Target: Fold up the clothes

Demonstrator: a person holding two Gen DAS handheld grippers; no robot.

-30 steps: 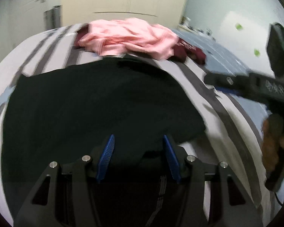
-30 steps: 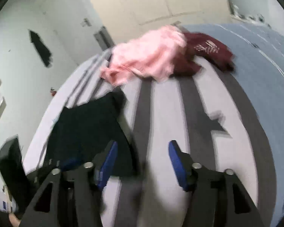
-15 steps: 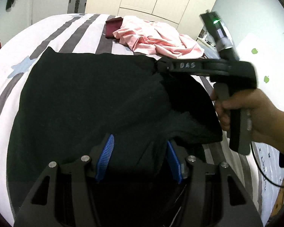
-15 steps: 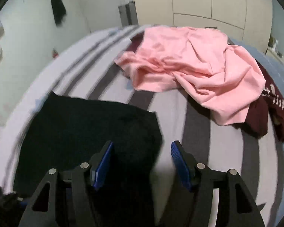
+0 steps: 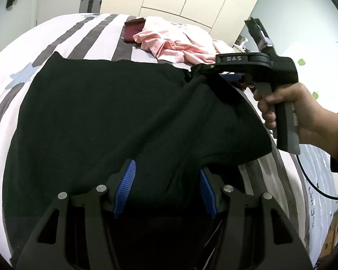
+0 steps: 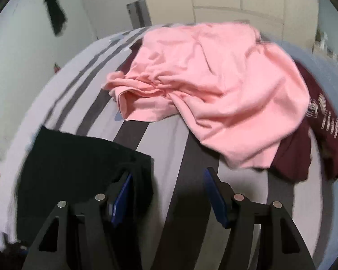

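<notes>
While the blue ribbed pads of the left gripper (image 5: 165,185) stand about half open at the bottom centre of the left wrist view, a raised fold of the black cloth garment (image 5: 106,112) bunches between them, though whether the pads press on it cannot be told. That garment spreads across the middle of the frame over the white bedsheet with grey stripes and pale blue stars (image 5: 63,36). At the upper right, the right gripper (image 5: 205,68), a black pistol-grip tool in a person's hand (image 5: 288,103), bears the raised letters "DAS" on its flat top, and its tip meets a lifted corner of the black cloth. In the right wrist view its jaws stand about half open; the left pad lies against the garment's corner, the right pad over bare sheet. Beyond, in the upper centre, lies a crumpled pink cotton top (image 6: 214,85), and under its right edge a maroon shirt (image 6: 322,121) with pale printed lettering, too blurred to read.
</notes>
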